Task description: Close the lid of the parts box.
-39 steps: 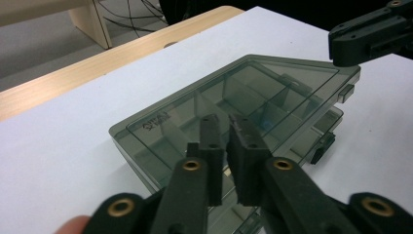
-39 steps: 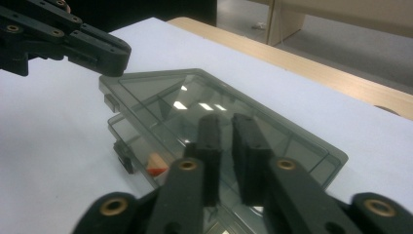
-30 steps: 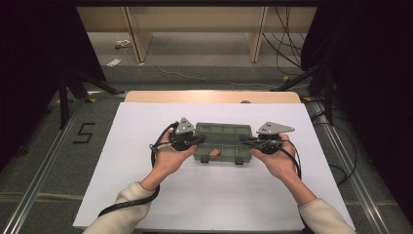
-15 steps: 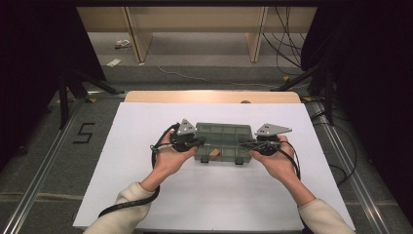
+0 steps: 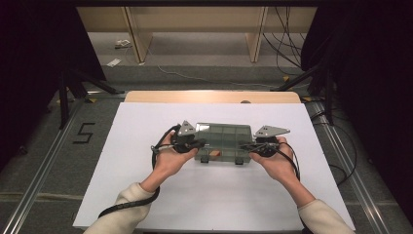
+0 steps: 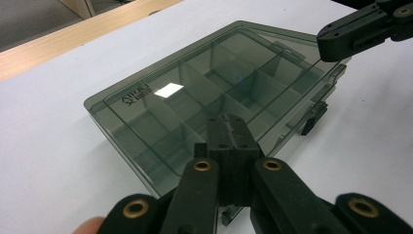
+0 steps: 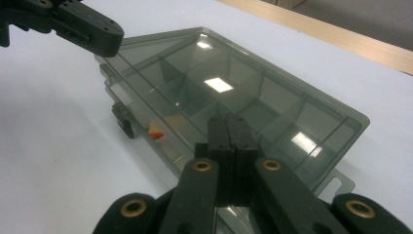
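At the near edge of the table (image 5: pixel 146 204), two sleeved forearms, one per side, each ending in a hand around a gripper. On the white sheet (image 5: pixel 219 195) just beyond, one box (image 5: pixel 225 139) of smoky clear plastic, lying flat with lid down, roughly in the middle of the sheet and long side toward the person. At its left end, the left gripper (image 5: pixel 200 144), jaws fully closed against each other, nothing between them, tips lying over the box's end; in the left gripper view (image 6: pixel 229 131) the shut tips sitting over the lid's near corner, whether touching or just above hard to tell. At the right end, the right gripper (image 5: pixel 246 145), jaws likewise pressed together and holding nothing; in the right gripper view (image 7: pixel 229 134) the same closed pair over the opposite corner. Two grey three-cornered plates, one atop each gripper. Two black cables, one trailing from each.

Inside the box (image 6: pixel 209 92), dividers making two rows of compartments, exact count unclear through the lid's glare. Two dark latches on the front wall. One small orange piece (image 7: pixel 156 132) in a front compartment near a latch, also seen from above (image 5: pixel 214 153).

Farther back, one strip of bare wood (image 5: pixel 209 96) past the sheet. Beyond that, grey floor, one painted numeral 5 (image 5: pixel 84 132), loose cables, two pale furniture legs.
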Demonstrator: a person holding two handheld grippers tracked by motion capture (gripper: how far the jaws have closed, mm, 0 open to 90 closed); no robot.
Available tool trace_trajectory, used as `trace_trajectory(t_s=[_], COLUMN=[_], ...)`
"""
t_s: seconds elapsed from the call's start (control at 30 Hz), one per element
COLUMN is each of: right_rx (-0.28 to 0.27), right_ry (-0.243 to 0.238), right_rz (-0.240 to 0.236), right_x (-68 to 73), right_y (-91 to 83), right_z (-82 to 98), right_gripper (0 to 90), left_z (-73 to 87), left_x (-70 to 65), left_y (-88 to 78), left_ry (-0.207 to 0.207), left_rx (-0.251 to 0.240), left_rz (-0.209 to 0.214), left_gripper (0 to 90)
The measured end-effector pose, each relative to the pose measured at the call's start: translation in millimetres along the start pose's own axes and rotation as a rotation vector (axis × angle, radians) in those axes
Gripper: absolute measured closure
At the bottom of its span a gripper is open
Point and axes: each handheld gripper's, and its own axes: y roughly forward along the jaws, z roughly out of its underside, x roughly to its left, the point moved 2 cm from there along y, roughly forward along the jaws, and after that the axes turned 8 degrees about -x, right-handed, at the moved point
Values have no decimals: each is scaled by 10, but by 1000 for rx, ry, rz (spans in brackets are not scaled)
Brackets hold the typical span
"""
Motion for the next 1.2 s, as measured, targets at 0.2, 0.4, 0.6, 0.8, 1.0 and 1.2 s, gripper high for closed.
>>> trace_trajectory(t_s=[0.2, 0.4, 0.6, 0.8, 1.0, 1.2], right_rx=[10, 29, 49, 66, 75, 80], right_ry=[1, 4, 7, 8, 8, 15], right_rz=[0, -5, -8, -15, -17, -17], right_x=[1, 0, 2, 8, 8, 9], right_y=[4, 14, 29, 48, 66, 71], right_z=[20, 58, 97, 130, 152, 162], right_gripper=[900, 900, 900, 900, 900, 900], left_z=[25, 51, 90, 126, 161, 169], left_x=[-10, -4, -9, -12, -9, -3], left_y=[13, 29, 57, 88, 121, 136], left_ry=[-1, -18, -18, -6, -8, -12], left_rx=[15, 25, 41, 61, 74, 71], left_rz=[7, 19, 20, 18, 19, 19], left_gripper=[897, 897, 897, 897, 897, 897])
